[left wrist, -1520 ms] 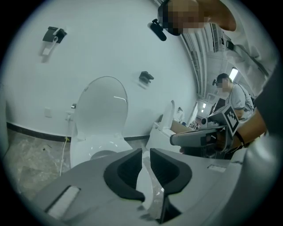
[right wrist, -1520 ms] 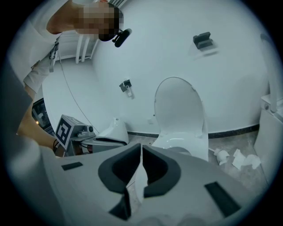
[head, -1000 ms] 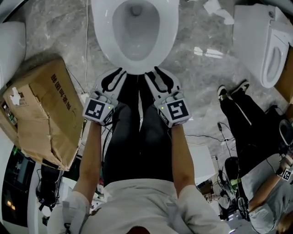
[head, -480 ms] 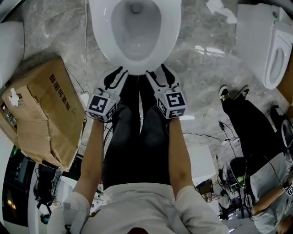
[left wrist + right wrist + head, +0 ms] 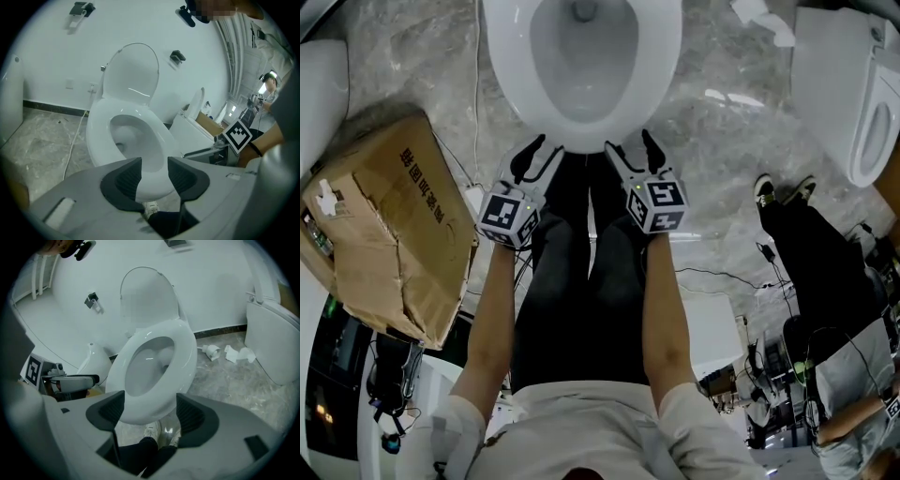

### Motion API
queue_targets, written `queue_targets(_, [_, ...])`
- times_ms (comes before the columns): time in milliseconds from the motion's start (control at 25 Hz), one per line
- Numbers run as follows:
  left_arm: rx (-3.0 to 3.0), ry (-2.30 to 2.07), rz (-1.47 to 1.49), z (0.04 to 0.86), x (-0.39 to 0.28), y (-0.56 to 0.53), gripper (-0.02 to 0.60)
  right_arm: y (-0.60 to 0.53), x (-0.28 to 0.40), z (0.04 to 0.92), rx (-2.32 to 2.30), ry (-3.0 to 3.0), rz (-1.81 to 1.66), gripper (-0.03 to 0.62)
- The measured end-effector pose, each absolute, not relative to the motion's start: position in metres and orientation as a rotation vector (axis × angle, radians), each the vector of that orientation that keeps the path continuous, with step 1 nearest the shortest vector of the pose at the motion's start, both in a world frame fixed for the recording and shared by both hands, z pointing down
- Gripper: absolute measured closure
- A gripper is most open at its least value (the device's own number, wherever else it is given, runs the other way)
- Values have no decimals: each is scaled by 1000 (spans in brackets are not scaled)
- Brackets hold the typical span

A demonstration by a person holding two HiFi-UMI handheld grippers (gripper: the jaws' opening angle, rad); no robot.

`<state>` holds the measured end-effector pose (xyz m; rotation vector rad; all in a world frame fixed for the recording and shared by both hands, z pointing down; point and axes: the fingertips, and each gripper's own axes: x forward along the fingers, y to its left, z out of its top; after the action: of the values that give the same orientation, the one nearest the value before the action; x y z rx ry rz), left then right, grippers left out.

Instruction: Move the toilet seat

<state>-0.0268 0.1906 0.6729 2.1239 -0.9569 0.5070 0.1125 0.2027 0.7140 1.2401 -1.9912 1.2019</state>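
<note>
A white toilet stands before me with its seat [image 5: 661, 66] down on the bowl and its lid [image 5: 133, 70] upright against the wall. Both grippers sit at the seat's front rim. My left gripper [image 5: 534, 153] is at the rim's left front, its jaws opening, and the rim [image 5: 152, 180] shows in the gap with no pad pressing on it. My right gripper [image 5: 635, 150] is at the right front, jaws opening wider. The seat's front edge [image 5: 145, 411] lies between them, apart from the pads. The lid [image 5: 150, 291] also shows in the right gripper view.
A worn cardboard box [image 5: 384, 225] sits on the floor to the left, with a cable [image 5: 478, 103] running beside the toilet. Another white toilet [image 5: 853, 94] stands at the right. Crumpled paper [image 5: 764, 19] lies on the marble floor. A person in black [image 5: 811, 262] is at the right.
Both grippers have moved forward to the toilet's front rim, and the jaws of both have spread wider. The seat and the lid have not moved.
</note>
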Motion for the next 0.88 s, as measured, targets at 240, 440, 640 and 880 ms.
queue_targets(240, [2050, -996, 535, 697, -39, 196, 302, 205, 117, 725, 1247, -1977, 1263, 190])
queue_targets(440, [1980, -1017, 567, 718, -45, 197, 225, 203, 116, 737, 1229, -1972, 1318, 161])
queue_targets(640, [1965, -1027, 556, 719, -44, 196, 224, 198, 114, 745, 1207, -1970, 1342, 143])
queue_targets(880, [1880, -1096, 561, 728, -53, 197, 187, 196, 110, 753, 1181, -1960, 1363, 135])
